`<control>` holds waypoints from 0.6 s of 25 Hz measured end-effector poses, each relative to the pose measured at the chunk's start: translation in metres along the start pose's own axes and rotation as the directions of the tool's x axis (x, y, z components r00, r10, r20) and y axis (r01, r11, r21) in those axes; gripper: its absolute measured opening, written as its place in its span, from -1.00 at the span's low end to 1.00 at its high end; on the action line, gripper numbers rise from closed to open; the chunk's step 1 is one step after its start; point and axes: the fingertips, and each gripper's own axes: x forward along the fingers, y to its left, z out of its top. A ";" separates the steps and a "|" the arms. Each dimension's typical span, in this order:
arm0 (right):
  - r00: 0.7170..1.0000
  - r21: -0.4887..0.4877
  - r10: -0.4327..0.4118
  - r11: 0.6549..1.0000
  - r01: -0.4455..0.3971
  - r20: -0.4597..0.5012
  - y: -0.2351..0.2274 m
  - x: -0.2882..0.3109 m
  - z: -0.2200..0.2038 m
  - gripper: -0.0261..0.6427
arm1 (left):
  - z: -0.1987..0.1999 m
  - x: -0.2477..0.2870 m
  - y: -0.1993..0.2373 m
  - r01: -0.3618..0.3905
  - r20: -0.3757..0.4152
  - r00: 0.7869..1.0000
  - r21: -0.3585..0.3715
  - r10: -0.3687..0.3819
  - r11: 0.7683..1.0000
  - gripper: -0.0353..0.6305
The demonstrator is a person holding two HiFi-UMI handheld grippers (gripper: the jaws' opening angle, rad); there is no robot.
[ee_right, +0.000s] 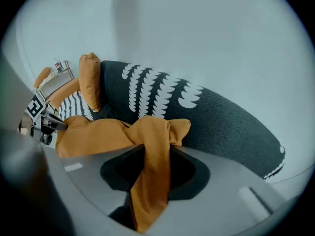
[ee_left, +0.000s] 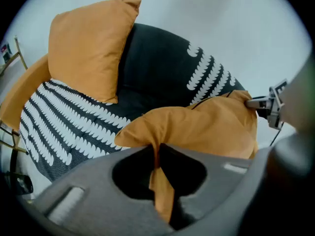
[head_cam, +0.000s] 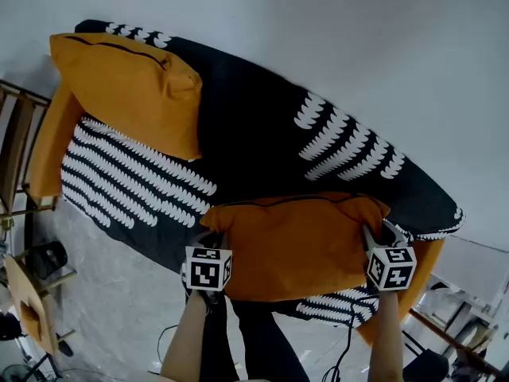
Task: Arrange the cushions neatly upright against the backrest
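Currently both grippers hold one orange cushion [head_cam: 294, 245] at the front edge of the sofa [head_cam: 262, 126], one at each of its upper corners. The left gripper [head_cam: 210, 245] has its fingers [ee_left: 98, 191] almost together on the cushion's left corner, and the left gripper view shows a thin fold of orange cloth pinched between them. The right gripper [head_cam: 377, 241] has its fingers [ee_right: 221, 181] narrowly apart, clamped on a thicker bunch of cloth at the right corner, which hangs down through the gap in the right gripper view. Between the two grips the cushion hangs slack over the sofa's seat, its top edge sagging, clear of the backrest. A second orange cushion [head_cam: 127, 86] stands upright at the sofa's left end, leaning against the backrest, well apart from the held one. The sofa wears a black cover with bands of white scallop marks on the seat and on the backrest, and orange armrests show at both its ends. A wooden frame [head_cam: 16, 150] stands just beside the sofa's left end, and a pale wall rises behind the sofa.
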 end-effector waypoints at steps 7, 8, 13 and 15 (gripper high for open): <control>0.997 0.104 -0.074 0.992 0.070 0.034 -0.014 -0.078 -0.038 -0.52 | 0.008 -0.066 -0.048 -0.002 0.094 0.996 0.097 -0.007 0.995 -0.83; 0.995 0.130 -0.086 0.988 0.079 0.048 -0.018 -0.088 -0.042 -0.53 | 0.014 -0.074 -0.055 -0.002 0.113 0.994 0.123 -0.012 0.992 -0.83; 0.987 0.246 -0.121 0.965 0.091 0.109 -0.039 -0.140 -0.059 -0.55 | 0.061 -0.108 -0.095 0.003 0.218 0.974 0.271 -0.065 0.963 -0.83; 0.982 0.280 -0.140 0.955 0.100 0.129 -0.048 -0.156 -0.064 -0.55 | 0.081 -0.122 -0.112 0.006 0.244 0.966 0.309 -0.085 0.951 -0.83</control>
